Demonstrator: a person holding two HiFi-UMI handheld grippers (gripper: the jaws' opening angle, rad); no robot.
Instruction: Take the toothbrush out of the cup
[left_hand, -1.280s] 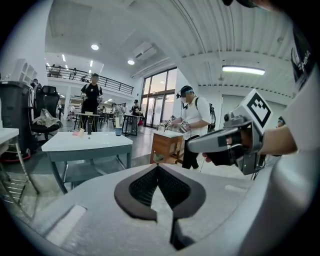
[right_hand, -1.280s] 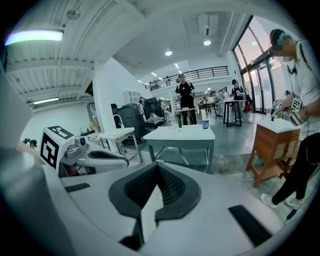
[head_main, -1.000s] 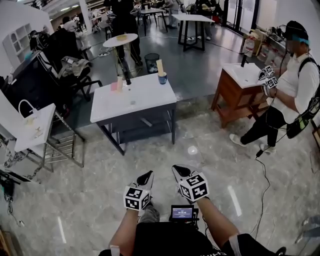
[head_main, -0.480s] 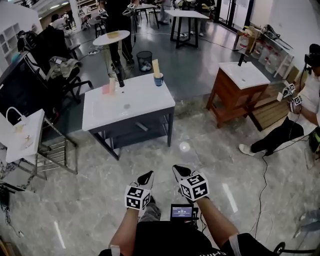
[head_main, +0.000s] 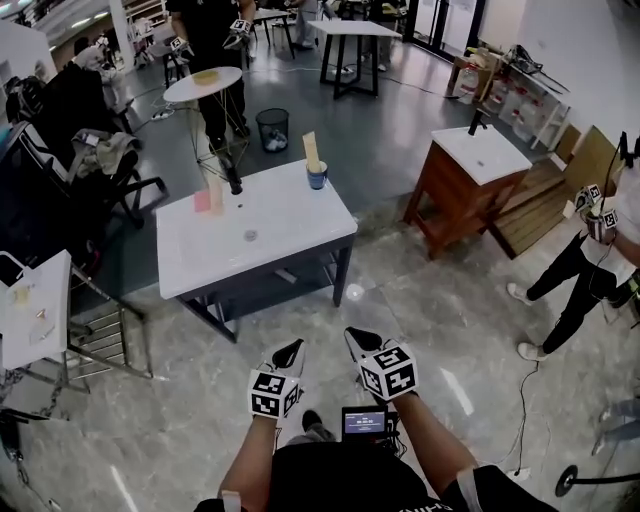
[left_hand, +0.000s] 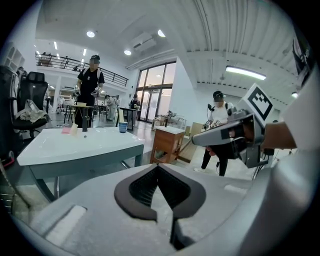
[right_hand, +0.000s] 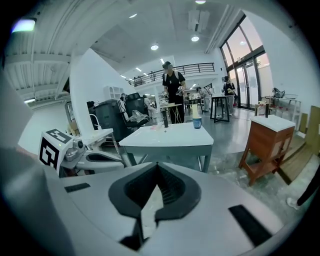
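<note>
A blue cup (head_main: 317, 178) stands at the far right corner of the white sink-top table (head_main: 280, 240), with a tan toothbrush (head_main: 311, 152) upright in it. The cup (left_hand: 123, 127) is small and distant in the left gripper view, and the cup (right_hand: 197, 122) is likewise far ahead in the right gripper view. Both grippers are held low in front of my body, well short of the table. My left gripper (head_main: 294, 351) and right gripper (head_main: 356, 340) are shut, with nothing between the jaws. Each points toward the table.
A black faucet (head_main: 232, 181) and pink items (head_main: 203, 200) sit on the table's far left. A wooden vanity (head_main: 462, 190) stands to the right, a metal rack (head_main: 95, 335) to the left. A person (head_main: 595, 265) stands at far right. Marble floor lies between me and the table.
The table and cup have drawn closer and shifted in the head view as I moved forward. Both grippers stayed shut and together. The person at right has moved further right.
</note>
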